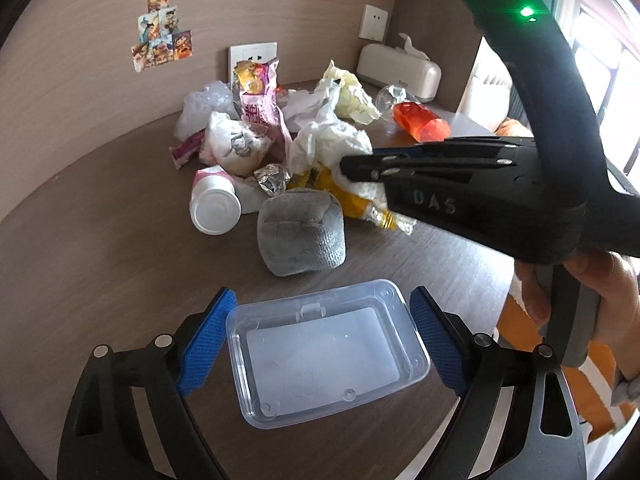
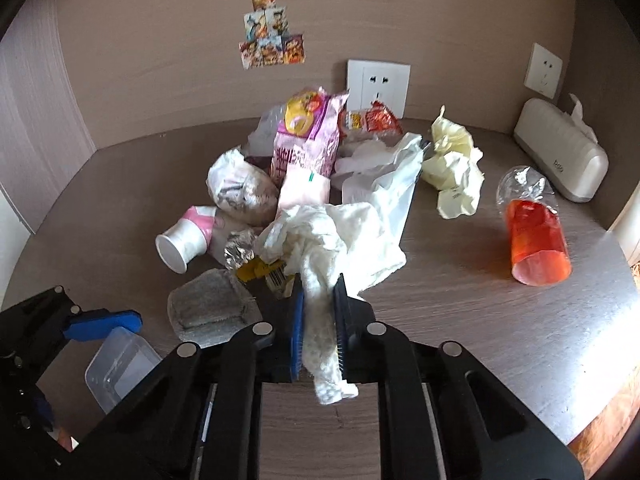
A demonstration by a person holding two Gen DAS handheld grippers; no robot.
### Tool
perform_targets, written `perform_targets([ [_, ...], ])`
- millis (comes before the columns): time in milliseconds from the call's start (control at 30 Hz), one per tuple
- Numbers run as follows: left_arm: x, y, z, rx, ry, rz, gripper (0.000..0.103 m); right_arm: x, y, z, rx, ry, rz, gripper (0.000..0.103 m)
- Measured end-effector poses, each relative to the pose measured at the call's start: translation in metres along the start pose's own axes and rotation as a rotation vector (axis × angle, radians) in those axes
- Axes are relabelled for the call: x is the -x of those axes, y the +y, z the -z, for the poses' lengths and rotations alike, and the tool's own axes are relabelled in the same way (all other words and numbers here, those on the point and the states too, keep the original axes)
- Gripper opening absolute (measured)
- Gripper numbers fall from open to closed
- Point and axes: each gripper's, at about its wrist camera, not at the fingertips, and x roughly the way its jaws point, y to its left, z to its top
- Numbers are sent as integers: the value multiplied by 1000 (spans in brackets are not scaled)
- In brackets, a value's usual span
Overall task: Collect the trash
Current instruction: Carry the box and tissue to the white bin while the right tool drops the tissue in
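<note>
Your right tool (image 2: 319, 312) has its blue pads closed tight on a crumpled white tissue (image 2: 320, 240), which bunches up above the pads toward the middle of the frame and hangs out below them as well. Your left tool (image 1: 320, 344) is spread wide, its two pads standing either side of the clear plastic box (image 1: 326, 354) at the bottom centre of its view; whether the pads touch the box walls is hard to tell, and it grips nothing firmly. The box looks empty and sits on the worktop (image 2: 460, 300) just in front of the trash pile (image 2: 312, 168), which fills the middle of both views: snack wrappers, a foil scrap, a small white cup on its side, a grey sponge (image 1: 302, 234) nearest the box. Judging by this, the step is to carry the tissue over and drop it in the box. Lift it straight up first, because its upper folds seem to lie against the yellow wrapper (image 1: 352, 200) and the white plastic bag (image 2: 384, 184), and a sideways pull could drag those along. Keep the left tool steady around the box so it cannot slide. Bring the tissue over the sponge, centre it above the opening, lower until the hanging end is inside the rim, then release; the paper is light and may cling to a pad.
</note>
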Motion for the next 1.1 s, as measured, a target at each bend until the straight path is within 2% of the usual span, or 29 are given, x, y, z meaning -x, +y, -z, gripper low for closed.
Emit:
perform_targets([
  [333, 34, 3, -8, -34, -60, -42, 85, 37, 1, -11, -8, -94, 45, 14],
  [667, 83, 5, -44, -75, -130, -51, 85, 98, -1, -32, -42, -180, 93, 14],
  [833, 101, -4, -67, -123, -154, -9, 85, 132, -8, -32, -95, -193, 149, 14],
  [1000, 112, -24, -88, -196, -179, 80, 85, 168, -16, -22, -173, -198, 231, 14],
  [1100, 116, -40, -99, -245, -190, 147, 85, 198, -21, -13, -235, -211, 314, 14],
])
